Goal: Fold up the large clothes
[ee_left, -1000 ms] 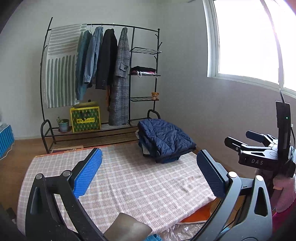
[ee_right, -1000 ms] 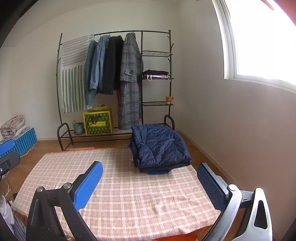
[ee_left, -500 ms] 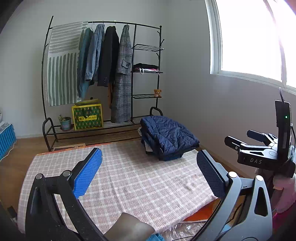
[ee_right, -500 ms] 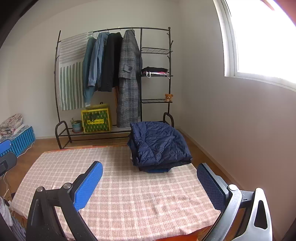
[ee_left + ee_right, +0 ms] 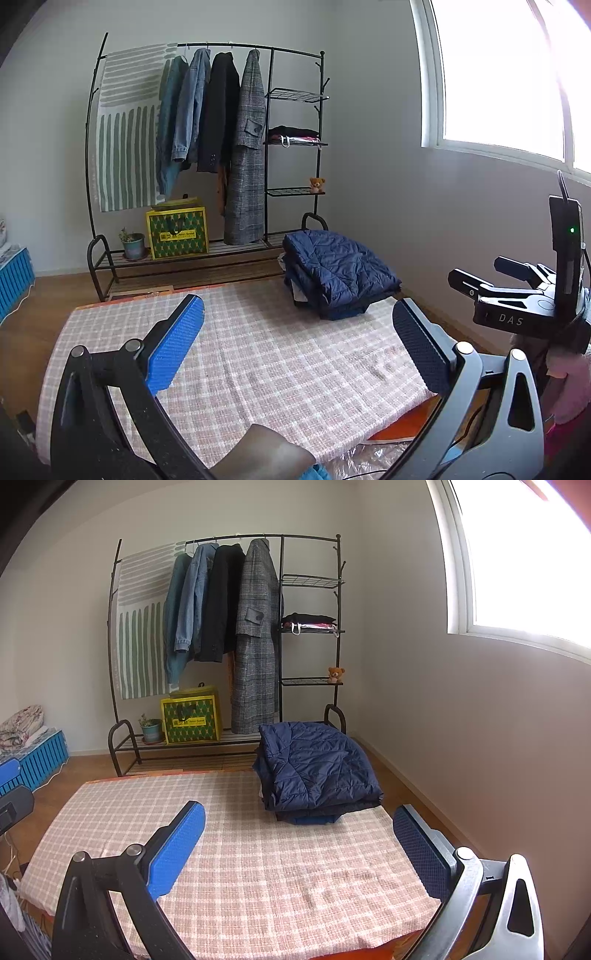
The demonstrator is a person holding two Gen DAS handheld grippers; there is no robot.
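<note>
A folded navy quilted jacket lies on top of a small stack of folded clothes at the far right corner of the pink checked cloth. The stack also shows in the right wrist view as the navy jacket on the checked cloth. My left gripper hovers above the near part of the cloth, open and holding nothing. My right gripper is open too, its blue pads wide apart over bare cloth, well short of the stack.
A black clothes rack with hanging coats stands behind the cloth, with a yellow-green box and a potted plant on its base. A blue crate sits at the left. A wall runs along the right. A pink sleeve is at the right edge.
Both views have drifted only slightly. The jaws have stayed open and the folded stack has not moved.
</note>
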